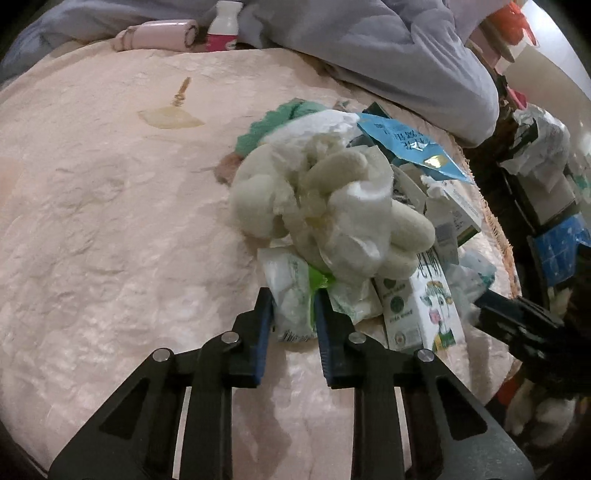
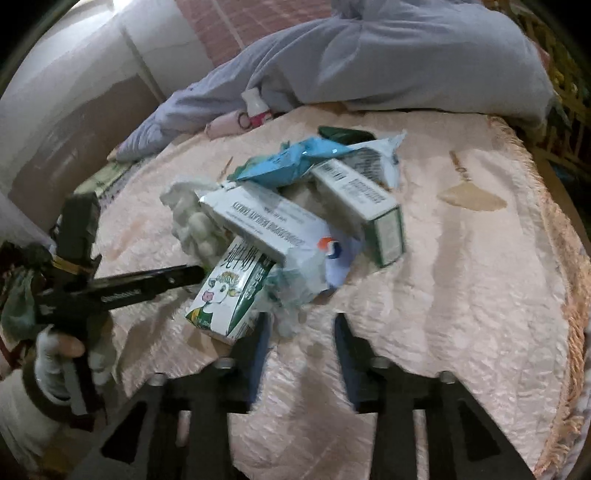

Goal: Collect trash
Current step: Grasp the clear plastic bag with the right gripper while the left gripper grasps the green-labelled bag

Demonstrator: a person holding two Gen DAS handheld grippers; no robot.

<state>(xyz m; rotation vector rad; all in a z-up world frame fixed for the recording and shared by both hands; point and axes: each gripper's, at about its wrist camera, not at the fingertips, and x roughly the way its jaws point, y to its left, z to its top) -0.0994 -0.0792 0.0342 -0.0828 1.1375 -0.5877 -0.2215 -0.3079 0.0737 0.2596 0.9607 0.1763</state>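
Left tool (image 1: 293, 295) pinching white wrapper (image 1: 290, 295), right tool (image 2: 301, 325) blurred, parted, empty, milk carton (image 2: 227, 295) half-buried.

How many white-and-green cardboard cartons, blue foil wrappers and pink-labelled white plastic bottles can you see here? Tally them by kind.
White-and-green cardboard cartons: 3
Blue foil wrappers: 1
Pink-labelled white plastic bottles: 1
Total: 5

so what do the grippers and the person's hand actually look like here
Left gripper: black linkage arms, silver pivot pins, blue finger pads. Right gripper: same black build with dark blue pads. The left hand wears a white glove and a pale sleeve with a dark cuff.
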